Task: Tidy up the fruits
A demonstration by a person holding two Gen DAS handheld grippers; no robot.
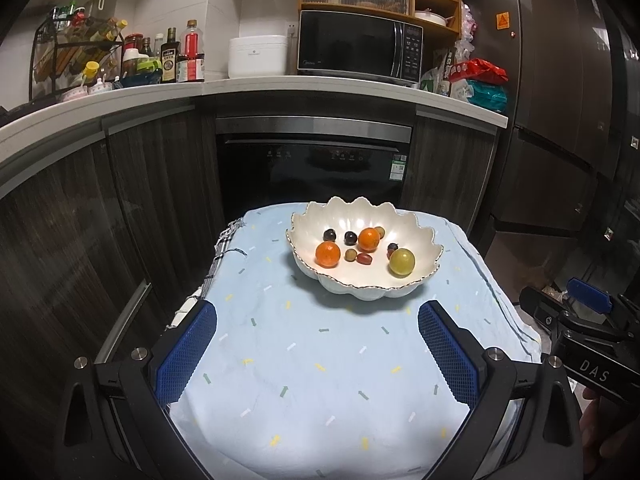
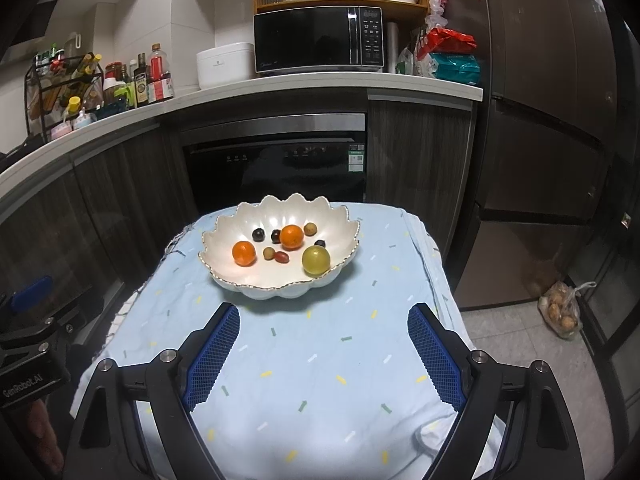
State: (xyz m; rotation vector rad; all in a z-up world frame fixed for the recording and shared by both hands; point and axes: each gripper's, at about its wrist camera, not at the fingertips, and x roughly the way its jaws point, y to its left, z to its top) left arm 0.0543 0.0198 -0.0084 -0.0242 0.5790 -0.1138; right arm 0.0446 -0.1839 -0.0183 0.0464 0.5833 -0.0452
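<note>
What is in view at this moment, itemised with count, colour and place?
Scalloped white ceramic bowl: one, on the cloth.
Round orange fruits: two, in the bowl.
Round yellow-green fruit: one, bowl's near right.
Small dark and reddish grapes: several, among them.
Pale blue patterned cloth: one, covering the table.
Black microwave: one, on the counter.
White rice cooker: one, beside it.
Condiment bottles: many, counter's left.
Left gripper: blue pads, open.
Right gripper: blue pads, open.

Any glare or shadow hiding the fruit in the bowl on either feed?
Left wrist view: bright glare patches on the bowl behind the fruit, which stays readable; the bowl's shadow falls on the cloth. Right wrist view: the same glare; fisheye bends the counter edge.
</note>
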